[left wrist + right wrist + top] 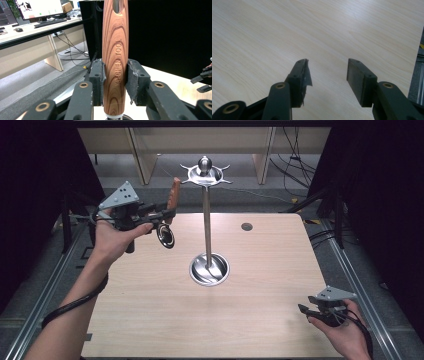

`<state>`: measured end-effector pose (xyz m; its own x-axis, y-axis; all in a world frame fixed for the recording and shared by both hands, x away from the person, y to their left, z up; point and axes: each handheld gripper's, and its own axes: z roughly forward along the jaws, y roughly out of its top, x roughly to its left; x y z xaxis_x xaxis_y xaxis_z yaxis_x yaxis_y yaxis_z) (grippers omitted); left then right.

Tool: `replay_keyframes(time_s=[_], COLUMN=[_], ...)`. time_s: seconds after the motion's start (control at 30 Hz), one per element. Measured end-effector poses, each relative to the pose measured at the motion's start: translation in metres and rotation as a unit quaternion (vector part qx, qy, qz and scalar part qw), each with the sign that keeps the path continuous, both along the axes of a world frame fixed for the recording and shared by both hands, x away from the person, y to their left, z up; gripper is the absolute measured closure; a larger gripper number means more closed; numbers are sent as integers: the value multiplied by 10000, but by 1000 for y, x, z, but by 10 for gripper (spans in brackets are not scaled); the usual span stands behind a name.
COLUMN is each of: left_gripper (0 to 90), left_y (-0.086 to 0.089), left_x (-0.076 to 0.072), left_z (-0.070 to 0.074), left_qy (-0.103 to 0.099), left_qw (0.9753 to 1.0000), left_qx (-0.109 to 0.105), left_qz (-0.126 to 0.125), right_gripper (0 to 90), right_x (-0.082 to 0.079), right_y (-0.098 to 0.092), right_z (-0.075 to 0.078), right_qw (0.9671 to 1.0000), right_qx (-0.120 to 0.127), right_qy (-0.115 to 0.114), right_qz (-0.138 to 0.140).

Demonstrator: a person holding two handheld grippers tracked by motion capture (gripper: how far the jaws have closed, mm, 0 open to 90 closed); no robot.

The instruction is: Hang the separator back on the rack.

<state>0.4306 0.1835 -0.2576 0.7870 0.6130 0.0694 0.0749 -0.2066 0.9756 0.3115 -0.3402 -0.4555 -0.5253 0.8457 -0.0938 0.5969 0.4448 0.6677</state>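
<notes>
a: where is the left gripper (pixel 159 214)?

b: it is held up over the far-left corner of the tabletop (pixel 150 320), in the person's left hand (pixel 116 236), with the grey three-cornered plate on top.

a: and what does it have hold of?

b: a kitchen tool (pixel 170 212) with a wooden handle (pixel 115 57). in the left gripper view the two jaws press against the handle from both sides, so the gripper is clamped on it. the handle stands nearly upright between them, with the words "kitchen tool" running along the wood.

a: what hangs under the handle?

b: in the high view a dark round head (pixel 165 235) sits below the jaws, clear of the tabletop. what kind of tool it is cannot be told.

a: how close is it to the metal stand (pixel 206 222)?

b: the tool is to the left of the stand's pole, near but apart from it. the stand rises from a round shiny base (pixel 209 269) near the middle of the tabletop and ends in a hooked crown with a ball on top.

a: and the right gripper (pixel 304 309)?

b: it sits low at the near-right corner, in the person's right hand (pixel 345 332). in the right gripper view its jaws stand wide apart with nothing between them, just bare wood grain beneath.
</notes>
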Motion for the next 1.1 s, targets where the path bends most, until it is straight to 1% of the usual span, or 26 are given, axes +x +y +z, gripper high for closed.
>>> replay_keyframes(time_s=[0.03,0.27,0.37,0.4,0.6,0.63,0.7,0.93,0.97,1.1], left_gripper=[675,674,674,674,674,674,674,674,674,674], left_y=[0,-1,-2,-2,-2,-2,-3,-4,-5,-6], left_x=[0,3,3,4,6,6,7,9,9,11], left_z=[0,0,1,1,2,2,2,3,3,3], left_qy=[4,40,45,52,93,93,97,111,117,140], left_qw=[10000,10000,10000,10000,9999,9999,9999,9999,9999,9998], left_qx=[0,-10,3,-2,13,22,43,35,31,57], left_qz=[-4,-42,-49,-51,-77,-82,-99,-122,-124,-151], right_gripper=[518,518,518,518,518,518,518,518,518,518], right_x=[0,0,0,1,0,0,0,0,0,1], right_y=[0,0,0,-1,-1,0,-1,-1,0,-1], right_z=[0,0,-1,0,0,0,0,1,0,1], right_qw=[10000,10000,10000,10000,10000,10000,10000,10000,10000,10000], right_qx=[10,-2,23,-47,-16,33,-23,-15,38,-4], right_qy=[-30,-3,-41,-57,-53,-32,-69,-69,-67,-69], right_qz=[-2,-1,-6,49,16,-23,20,14,-22,17])
